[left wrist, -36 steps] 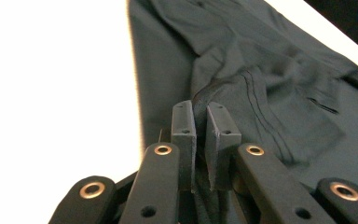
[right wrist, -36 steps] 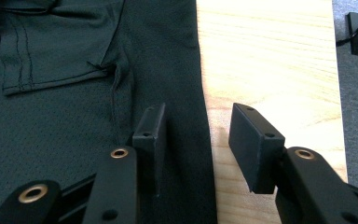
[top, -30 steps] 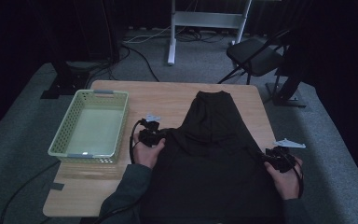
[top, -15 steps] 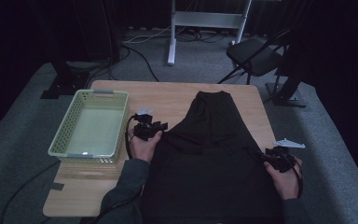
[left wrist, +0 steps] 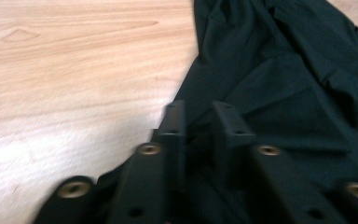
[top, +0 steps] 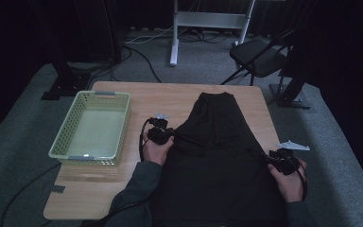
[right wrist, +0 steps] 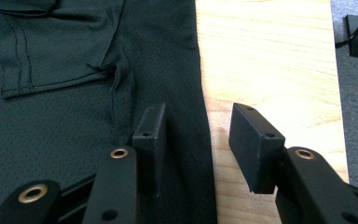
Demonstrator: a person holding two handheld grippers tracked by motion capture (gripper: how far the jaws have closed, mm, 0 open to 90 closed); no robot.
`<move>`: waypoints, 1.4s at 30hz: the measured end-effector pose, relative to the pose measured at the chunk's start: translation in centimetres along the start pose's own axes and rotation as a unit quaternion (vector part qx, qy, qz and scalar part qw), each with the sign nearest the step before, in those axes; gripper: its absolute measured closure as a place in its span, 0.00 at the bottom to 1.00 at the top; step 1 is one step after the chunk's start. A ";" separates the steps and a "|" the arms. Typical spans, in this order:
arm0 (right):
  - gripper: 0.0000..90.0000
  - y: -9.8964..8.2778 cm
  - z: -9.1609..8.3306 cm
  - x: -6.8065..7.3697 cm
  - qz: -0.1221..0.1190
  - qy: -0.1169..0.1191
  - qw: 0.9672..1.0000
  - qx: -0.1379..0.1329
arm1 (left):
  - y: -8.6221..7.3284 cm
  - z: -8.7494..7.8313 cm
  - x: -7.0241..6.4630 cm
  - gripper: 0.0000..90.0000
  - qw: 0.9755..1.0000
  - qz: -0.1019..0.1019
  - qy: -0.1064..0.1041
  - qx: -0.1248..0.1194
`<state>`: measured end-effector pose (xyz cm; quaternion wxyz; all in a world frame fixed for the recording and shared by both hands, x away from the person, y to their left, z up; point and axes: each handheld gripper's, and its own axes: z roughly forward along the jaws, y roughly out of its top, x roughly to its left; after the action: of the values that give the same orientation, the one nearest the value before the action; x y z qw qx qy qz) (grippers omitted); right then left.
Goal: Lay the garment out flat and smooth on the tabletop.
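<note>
Garment (top: 217, 156) lies lengthwise, narrow end pointing away; left gripper (top: 163, 136) pinches its edge, right gripper (top: 279, 163) gapes.

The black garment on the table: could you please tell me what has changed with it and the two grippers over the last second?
The left gripper moved a little along the left edge of the black garment; its jaws opened and have just been closing again, now pinching a fold of that edge. The right gripper stayed put at the right edge, jaws open astride the hem. The green basket and the garment's spread look unchanged.
</note>
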<state>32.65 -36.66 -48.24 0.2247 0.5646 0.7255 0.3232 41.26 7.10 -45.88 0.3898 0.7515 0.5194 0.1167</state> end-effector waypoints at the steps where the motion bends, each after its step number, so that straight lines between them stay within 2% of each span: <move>1: 0.62 0.0 0.0 0.0 0.000 0.000 1.000 0.000 | -0.1 -0.3 0.0 0.95 1.000 0.002 -0.001 0.002; 3: 0.62 0.0 0.0 0.0 0.000 0.000 1.000 0.000 | -0.4 -1.0 0.0 0.97 1.000 0.006 -0.002 0.001; 8: 0.62 0.0 0.0 0.0 0.001 -0.001 1.000 0.000 | -1.5 -3.3 0.5 0.97 1.000 -0.001 -0.006 -0.011; 9: 0.62 0.0 0.0 0.0 0.001 -0.001 1.000 0.000 | -1.5 -3.3 0.5 0.97 1.000 -0.001 -0.006 -0.011; 13: 0.62 0.0 0.0 0.0 0.001 -0.001 1.000 0.000 | -2.8 -4.8 1.7 0.97 1.000 -0.013 0.006 -0.015; 16: 0.62 0.0 0.0 0.0 0.001 -0.001 1.000 0.000 | -3.5 -5.3 2.2 0.97 1.000 -0.021 0.009 -0.014; 19: 0.62 0.0 0.0 0.0 0.001 -0.001 1.000 0.000 | -4.4 -5.7 2.9 0.95 0.999 -0.028 0.024 -0.009; 20: 0.62 0.0 0.0 0.0 0.001 -0.002 1.000 0.000 | -4.4 -5.7 2.9 0.94 0.999 -0.028 0.024 -0.009; 23: 0.62 0.0 0.0 0.1 0.001 -0.002 1.000 -0.001 | -4.8 -6.1 3.3 0.90 0.998 -0.036 0.042 -0.012; 24: 0.62 0.0 0.0 0.1 0.001 -0.002 1.000 -0.001 | -4.8 -6.2 3.4 0.90 0.998 -0.042 0.041 -0.015; 25: 0.62 0.0 0.0 0.1 0.001 -0.002 1.000 -0.002 | -4.7 -6.4 3.3 0.89 0.998 -0.048 0.028 -0.020; 26: 0.62 0.0 0.0 0.1 0.001 -0.003 1.000 -0.002 | -4.7 -6.4 3.3 0.88 0.998 -0.048 0.028 -0.020; 29: 0.62 0.0 0.1 0.1 0.002 -0.004 1.000 -0.004 | -4.3 -6.4 2.2 0.84 0.999 -0.037 0.010 -0.027; 30: 0.62 0.0 0.1 0.1 0.002 -0.004 1.000 -0.004 | -4.3 -6.4 2.2 0.83 0.999 -0.037 0.010 -0.027; 32: 0.62 0.0 0.1 0.1 0.001 -0.004 1.000 -0.003 | -3.9 -6.1 1.2 0.80 0.999 -0.025 -0.007 -0.028; 33: 0.62 0.0 0.1 0.1 0.002 -0.005 1.000 -0.002 | -3.9 -6.1 1.2 0.80 0.999 -0.025 -0.007 -0.028; 35: 0.62 0.0 0.1 0.1 0.001 -0.005 1.000 -0.002 | -3.7 -5.4 -0.2 0.76 0.999 -0.008 -0.034 -0.028; 37: 0.62 0.0 0.1 0.1 0.001 -0.005 1.000 -0.003 | -3.7 -5.4 -0.2 0.75 0.999 -0.008 -0.034 -0.028; 38: 0.62 0.1 0.1 0.1 0.002 -0.006 1.000 -0.003 | -3.7 -4.1 -2.4 0.74 0.998 0.023 -0.056 -0.017; 40: 0.62 0.1 0.1 0.1 0.002 -0.006 1.000 -0.001 | -3.8 -3.2 -3.8 0.73 0.997 0.041 -0.071 -0.007; 42: 0.62 0.1 0.1 0.1 0.002 -0.006 1.000 -0.002 | -4.0 -2.3 -5.1 0.72 0.995 0.058 -0.075 0.002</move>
<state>32.76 -36.48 -48.28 0.2297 0.5678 0.7220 0.3217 34.95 4.40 -45.97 0.4187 0.7879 0.4441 0.0810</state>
